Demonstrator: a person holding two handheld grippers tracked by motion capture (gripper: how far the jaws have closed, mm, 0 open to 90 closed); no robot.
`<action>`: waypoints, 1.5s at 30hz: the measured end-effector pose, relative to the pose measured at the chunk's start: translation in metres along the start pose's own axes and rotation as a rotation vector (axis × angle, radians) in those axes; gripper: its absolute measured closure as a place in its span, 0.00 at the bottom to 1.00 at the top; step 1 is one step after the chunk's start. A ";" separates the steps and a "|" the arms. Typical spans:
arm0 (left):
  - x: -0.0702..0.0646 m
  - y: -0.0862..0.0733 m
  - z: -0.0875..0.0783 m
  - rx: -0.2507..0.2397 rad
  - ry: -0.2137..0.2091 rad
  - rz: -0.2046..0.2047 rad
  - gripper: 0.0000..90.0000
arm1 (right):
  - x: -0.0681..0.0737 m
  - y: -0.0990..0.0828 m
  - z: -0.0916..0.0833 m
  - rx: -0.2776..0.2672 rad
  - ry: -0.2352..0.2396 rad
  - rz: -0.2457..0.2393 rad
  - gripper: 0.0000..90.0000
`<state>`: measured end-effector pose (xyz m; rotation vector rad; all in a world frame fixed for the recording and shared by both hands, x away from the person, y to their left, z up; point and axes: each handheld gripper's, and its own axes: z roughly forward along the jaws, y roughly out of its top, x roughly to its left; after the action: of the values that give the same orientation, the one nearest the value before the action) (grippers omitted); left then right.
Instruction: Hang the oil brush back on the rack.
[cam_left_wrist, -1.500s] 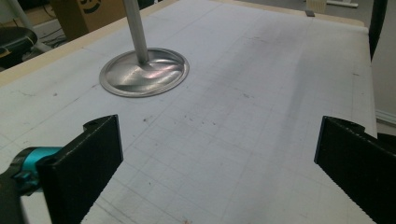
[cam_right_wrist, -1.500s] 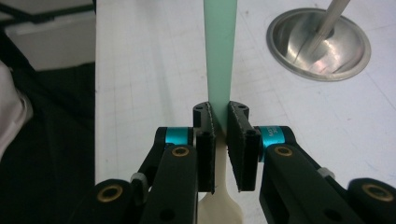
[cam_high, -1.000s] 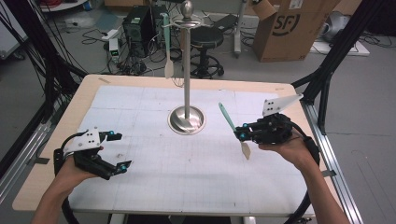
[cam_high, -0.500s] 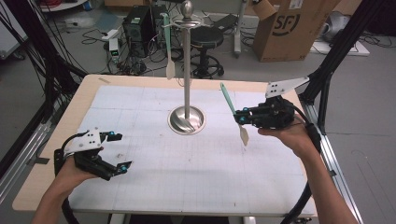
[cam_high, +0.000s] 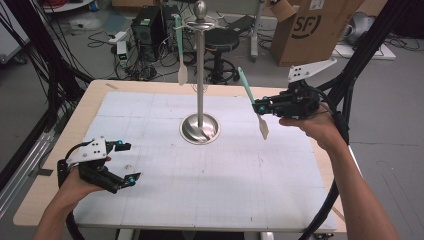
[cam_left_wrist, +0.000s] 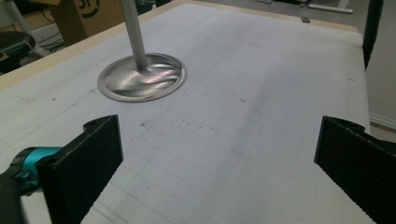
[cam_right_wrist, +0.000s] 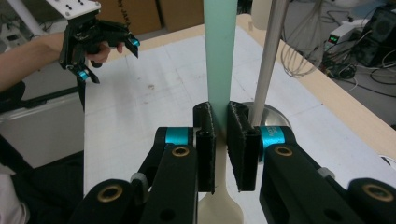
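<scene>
A mint-green spatula (cam_high: 252, 102) with a pale cream blade is held in the air over the right part of the worktop (cam_high: 250, 200), to the right of the metal stand (cam_high: 200, 75) and apart from it. Its handle is slim and smooth and is tilted up towards the far left; the flat blade hangs down, clear of the surface. The fingers of the right gripper (cam_right_wrist: 220, 140) are clamped on the handle, just above the blade, with their ribbed black pads pressed against both sides.

A second spatula (cam_high: 180, 50) of the same kind is seen hanging from the top of the stand, a thin polished pole on a round, shiny, dished base (cam_left_wrist: 142, 77). Wide open room is left on the near half of the worktop, which is covered by a pale, faintly gridded mat inside a light wooden edge.

The left gripper (cam_high: 125, 162) is held low near the near left corner; its fingers stand wide apart with nothing between them.
</scene>
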<state>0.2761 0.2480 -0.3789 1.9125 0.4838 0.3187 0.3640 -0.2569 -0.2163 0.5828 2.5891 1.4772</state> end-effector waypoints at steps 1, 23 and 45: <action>0.001 0.000 0.000 0.003 0.000 -0.006 0.02 | -0.002 0.002 0.000 0.007 0.002 -0.003 0.91; 0.005 -0.005 -0.001 0.013 0.009 -0.020 0.02 | -0.036 0.055 -0.012 0.015 -0.007 -0.039 0.91; 0.004 -0.006 0.000 0.021 0.004 -0.020 0.02 | -0.054 0.087 0.005 0.045 -0.025 -0.051 0.91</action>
<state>0.2788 0.2517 -0.3841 1.9270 0.5104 0.3056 0.4392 -0.2337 -0.1504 0.5322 2.6039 1.3908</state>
